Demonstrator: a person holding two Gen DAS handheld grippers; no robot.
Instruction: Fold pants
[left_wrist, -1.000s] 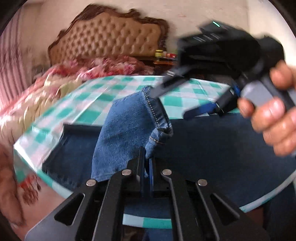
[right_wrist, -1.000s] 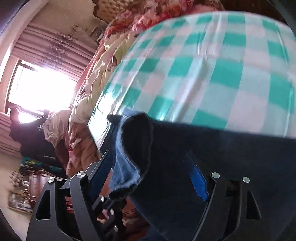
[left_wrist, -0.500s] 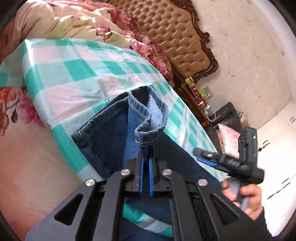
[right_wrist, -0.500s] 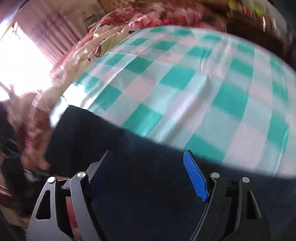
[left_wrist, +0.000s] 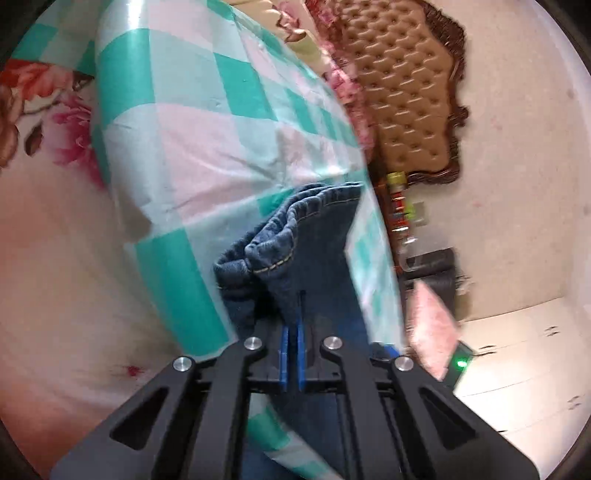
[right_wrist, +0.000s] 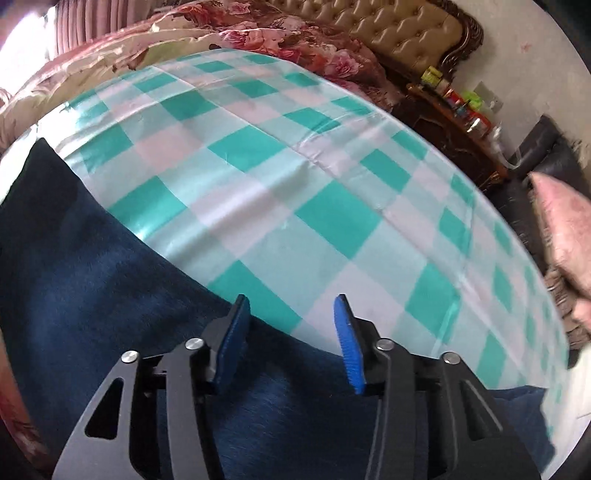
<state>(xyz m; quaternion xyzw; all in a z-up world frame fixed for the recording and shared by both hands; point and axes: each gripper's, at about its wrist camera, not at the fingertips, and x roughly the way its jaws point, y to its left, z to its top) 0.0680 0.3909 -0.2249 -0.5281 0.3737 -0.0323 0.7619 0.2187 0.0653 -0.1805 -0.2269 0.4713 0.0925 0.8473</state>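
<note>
From the left wrist camera we see the left gripper (left_wrist: 291, 354) with its jaws pressed almost together, pinching a fold of the pants (left_wrist: 314, 258). The hemmed cuffs bunch up just beyond the blue pads, both leg ends lying close together, and the denim trails back under the gripper over the checked cloth (left_wrist: 207, 147) that covers the table. We judge the fold to be under way rather than finished: the leg ends are lifted and gathered, not yet laid flat. The padded headboard (left_wrist: 410, 92) stands well beyond the table.

From the right wrist camera we see the right gripper (right_wrist: 291, 339) with its jaws part-way spread and closing. The far edge of the dark denim runs between the pads; whether they already touch the fabric we cannot tell, and they do not pinch it yet. The pants (right_wrist: 110, 295) lie spread across the near side of the table, with most of the checked cloth (right_wrist: 295, 184) bare beyond them. What is left, as we judge it, is to bring the held end over and smooth the stack.
</note>
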